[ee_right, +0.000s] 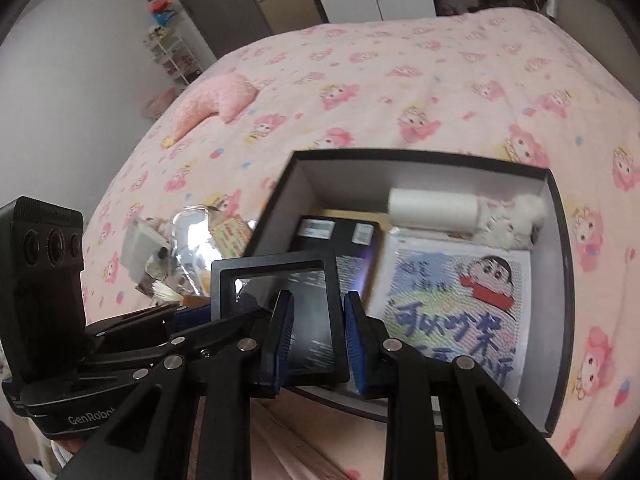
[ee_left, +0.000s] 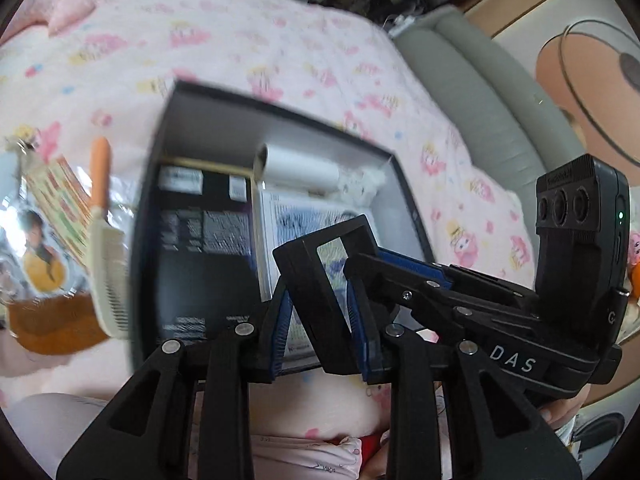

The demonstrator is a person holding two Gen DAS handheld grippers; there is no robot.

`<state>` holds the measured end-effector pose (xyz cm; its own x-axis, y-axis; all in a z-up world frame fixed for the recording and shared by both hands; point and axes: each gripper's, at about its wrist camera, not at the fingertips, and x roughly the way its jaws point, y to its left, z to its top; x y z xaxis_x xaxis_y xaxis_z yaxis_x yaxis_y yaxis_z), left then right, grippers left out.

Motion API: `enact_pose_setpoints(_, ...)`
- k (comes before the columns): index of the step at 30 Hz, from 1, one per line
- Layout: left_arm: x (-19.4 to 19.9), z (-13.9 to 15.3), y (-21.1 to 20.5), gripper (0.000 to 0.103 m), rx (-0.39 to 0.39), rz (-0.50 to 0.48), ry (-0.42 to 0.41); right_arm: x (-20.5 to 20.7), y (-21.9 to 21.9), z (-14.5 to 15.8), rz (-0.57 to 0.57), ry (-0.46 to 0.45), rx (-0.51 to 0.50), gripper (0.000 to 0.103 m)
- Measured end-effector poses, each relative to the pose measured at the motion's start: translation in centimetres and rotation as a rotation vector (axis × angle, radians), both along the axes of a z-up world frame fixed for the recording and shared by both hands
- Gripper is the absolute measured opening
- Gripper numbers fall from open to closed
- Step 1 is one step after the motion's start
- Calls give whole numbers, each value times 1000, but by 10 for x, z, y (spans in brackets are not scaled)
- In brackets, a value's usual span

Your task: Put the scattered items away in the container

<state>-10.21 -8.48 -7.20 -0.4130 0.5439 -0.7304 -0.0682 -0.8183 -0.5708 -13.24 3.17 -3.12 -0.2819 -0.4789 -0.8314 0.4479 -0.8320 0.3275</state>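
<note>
A black square frame with a clear window [ee_left: 320, 288] [ee_right: 280, 304] is held by both grippers above the near edge of the open black box [ee_left: 404, 184] [ee_right: 560, 280] on the bed. My left gripper [ee_left: 324, 328] is shut on one side of the frame; my right gripper [ee_right: 318, 344] is shut on another side. Inside the box lie a white roll [ee_left: 296, 168] [ee_right: 434, 208], a black booklet [ee_left: 200, 264] [ee_right: 340, 236], a cartoon print [ee_right: 452, 304] and a white fluffy item [ee_right: 516, 216].
Left of the box on the pink cartoon bedspread [ee_right: 400, 80] lie a comb with orange handle [ee_left: 106, 240], shiny packets [ee_left: 40, 220] [ee_right: 200, 236] and an amber object [ee_left: 52, 324]. A pink pillow [ee_right: 212, 100] lies farther off. A grey headboard [ee_left: 480, 92] borders the bed.
</note>
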Motion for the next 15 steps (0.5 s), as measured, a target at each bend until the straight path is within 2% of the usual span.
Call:
enact_pose_setpoints(4,-3,-25,14,26,-80,22,-106,-18,21,-45,-6,-153,-13,21)
enact_pose_setpoints(8,-4,-32,18,26,-192,51,-139,-25,24,-79,-16,-279,-82,21)
enact_pose_setpoints(11,-4,-37,19,26,-278,58,-144,-27,18,-96,-16,-330,-89,21)
enact_pose_setpoints(15,-5,-38,19,28,-319,65,-140,-24,15,-104,-16,-340,-61,21)
